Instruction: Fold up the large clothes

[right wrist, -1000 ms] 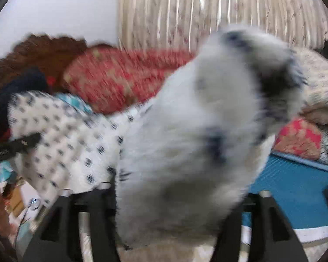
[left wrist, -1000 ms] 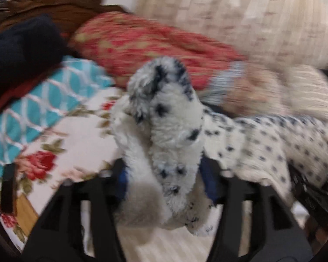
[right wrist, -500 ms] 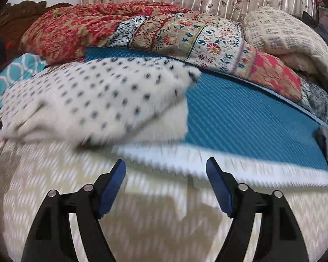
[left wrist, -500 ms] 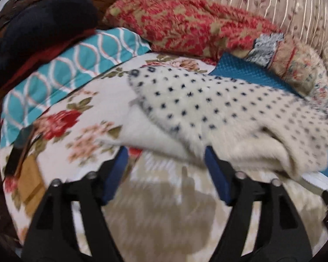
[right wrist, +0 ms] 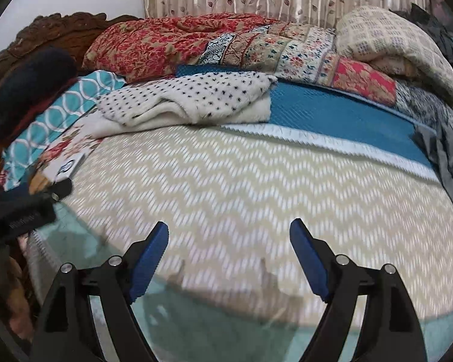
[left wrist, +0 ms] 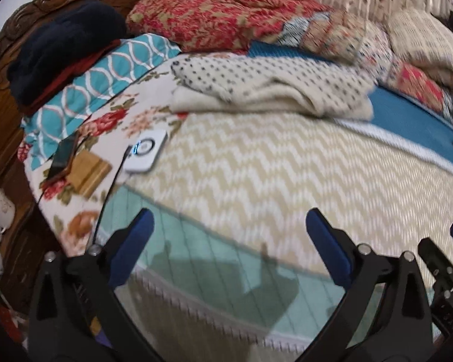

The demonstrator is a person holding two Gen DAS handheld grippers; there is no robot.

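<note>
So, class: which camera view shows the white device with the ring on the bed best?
The left wrist view: the white device lies whole on the floral sheet, ring and cable visible. The right wrist view catches only a small, partly hidden corner at its left edge.

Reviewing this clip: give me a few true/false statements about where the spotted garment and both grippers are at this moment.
1. The spotted fleece garment lies folded on the bed. True.
2. The left gripper is clamped on the garment. False: it is open and empty.
3. The right gripper is open above the zigzag bedspread. True.
4. The garment rests on the dark navy pile. False: that pile sits apart, by the headboard.
</note>
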